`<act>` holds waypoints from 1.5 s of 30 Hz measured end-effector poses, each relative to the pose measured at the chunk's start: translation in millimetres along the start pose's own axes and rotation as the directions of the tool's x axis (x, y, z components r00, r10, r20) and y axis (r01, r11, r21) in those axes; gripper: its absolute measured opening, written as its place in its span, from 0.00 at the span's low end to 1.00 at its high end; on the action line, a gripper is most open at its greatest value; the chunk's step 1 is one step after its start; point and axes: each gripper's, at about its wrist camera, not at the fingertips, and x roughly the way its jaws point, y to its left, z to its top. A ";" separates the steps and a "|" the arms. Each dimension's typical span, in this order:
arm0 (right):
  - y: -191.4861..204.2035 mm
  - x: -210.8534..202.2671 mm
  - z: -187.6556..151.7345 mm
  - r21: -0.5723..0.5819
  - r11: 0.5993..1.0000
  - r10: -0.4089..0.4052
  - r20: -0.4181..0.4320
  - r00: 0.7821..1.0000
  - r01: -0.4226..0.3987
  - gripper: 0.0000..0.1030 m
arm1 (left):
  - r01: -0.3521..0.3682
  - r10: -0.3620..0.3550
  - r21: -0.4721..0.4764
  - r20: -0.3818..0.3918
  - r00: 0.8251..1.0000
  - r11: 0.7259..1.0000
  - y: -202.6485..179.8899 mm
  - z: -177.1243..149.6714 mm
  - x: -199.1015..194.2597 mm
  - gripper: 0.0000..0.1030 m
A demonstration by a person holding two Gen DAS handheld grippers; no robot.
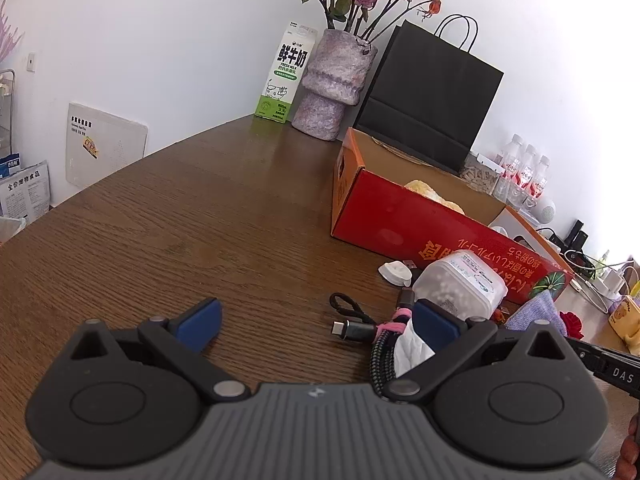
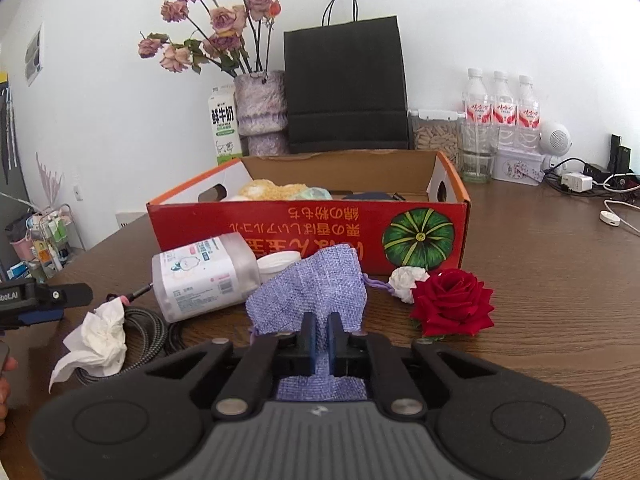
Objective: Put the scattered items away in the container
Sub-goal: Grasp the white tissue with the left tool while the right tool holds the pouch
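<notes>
Right gripper (image 2: 319, 334) is clamped on the purple burlap pouch (image 2: 308, 296), centre of the right wrist view, on the table just in front of the red cardboard box (image 2: 280, 224). Step in hand: pouch pickup. Next, I'd judge: lift it clear of the box's front wall and release inside. Left gripper (image 1: 316, 330) stands wide apart, empty, its right pad near the crumpled tissue (image 1: 412, 346) and braided USB cable (image 1: 356, 328) at lower right.

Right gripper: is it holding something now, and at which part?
Yes. The right gripper is shut on the purple cloth pouch, pinching its near edge. The left gripper is open and holds nothing.
</notes>
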 end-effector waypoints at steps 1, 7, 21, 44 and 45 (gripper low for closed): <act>-1.7 -4.1 -0.2 0.003 1.000 -0.009 0.020 1.000 0.009 0.04 | -0.003 0.003 0.003 -0.001 1.000 1.000 -0.5 0.0 0.2 1.00; -10.0 -23.1 -4.7 0.007 0.999 -0.042 0.063 0.997 0.042 0.04 | -0.023 0.022 0.041 0.011 1.000 0.999 -7.5 -0.9 -2.1 1.00; -12.4 -41.4 -27.2 -0.021 0.998 -0.059 0.052 0.997 0.061 0.05 | -0.007 0.004 0.223 0.013 1.000 0.975 -59.9 -14.8 -14.1 0.98; -3.9 -43.2 -32.1 -0.055 0.997 -0.046 0.053 0.998 0.049 0.05 | -0.068 0.064 0.300 0.025 0.998 0.952 -80.9 -32.7 -27.2 0.09; -3.6 -43.2 -32.1 -0.055 0.997 -0.048 0.053 0.997 0.051 0.05 | -0.064 0.057 0.298 0.033 0.998 0.953 -81.1 -32.1 -30.2 0.09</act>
